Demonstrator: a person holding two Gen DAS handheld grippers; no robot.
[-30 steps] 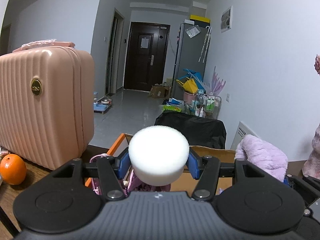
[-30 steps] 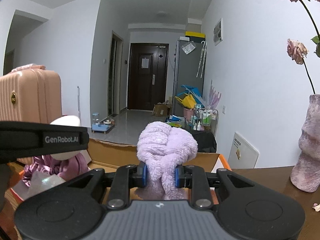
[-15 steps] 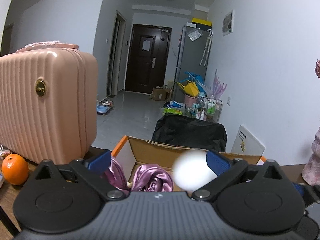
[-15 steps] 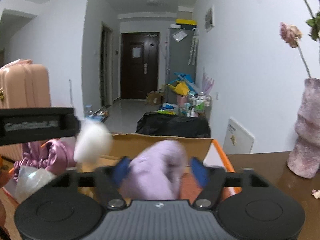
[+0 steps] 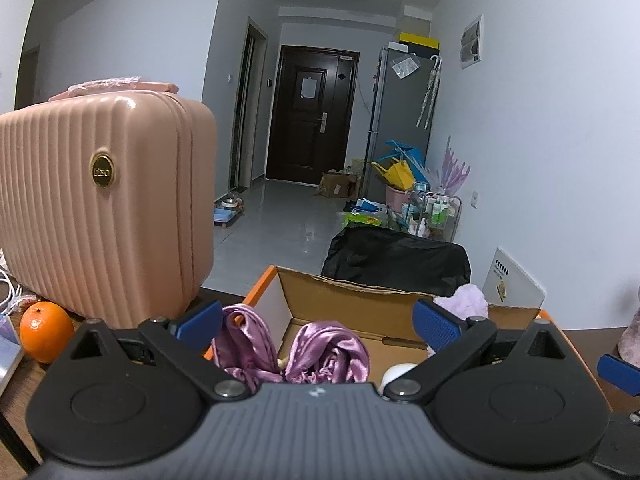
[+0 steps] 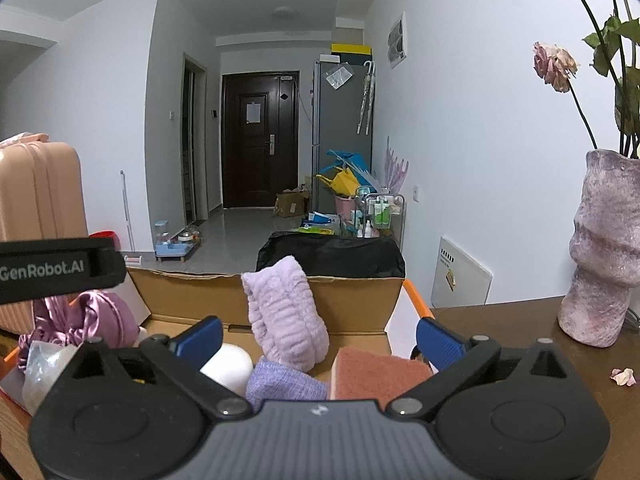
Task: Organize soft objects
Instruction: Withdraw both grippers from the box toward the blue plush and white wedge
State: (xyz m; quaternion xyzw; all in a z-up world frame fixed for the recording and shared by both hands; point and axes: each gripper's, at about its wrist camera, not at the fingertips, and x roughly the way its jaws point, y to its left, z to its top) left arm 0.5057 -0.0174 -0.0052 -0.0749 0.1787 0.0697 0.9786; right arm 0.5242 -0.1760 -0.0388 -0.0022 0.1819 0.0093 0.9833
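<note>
While both our grippers hang over the near edge of the box (image 6: 352,294), everything soft we can see already lies inside it. Far left on the table stand an orange (image 5: 43,331) and a pink case (image 5: 100,216), neither part of the job. Our left gripper (image 5: 316,322) has its jaws spread wide with nothing between the pads; they have just been opening, and below them the satin cloth (image 5: 320,354) is heaped in the left end of the box, spilling over the orange-edged rim. Just right of it sits the white sponge (image 6: 227,368), partly hidden behind the right gripper's left finger. Our right gripper (image 6: 318,338) is likewise wide open and holding nothing, its jaws having just been opening too; the lilac towel (image 6: 282,314) stands on end between the fingers, apparently clear of both pads, leaning against the far wall. Beside it lie a blue cloth (image 6: 280,386) and a rust sponge (image 6: 372,376). Far right stands a vase (image 6: 604,248) with drooping flowers. We judge the risks modest: the towel could topple and spill over the wall, the satin could slide off the rim, and a careless swing right when pulling back could knock the vase.
</note>
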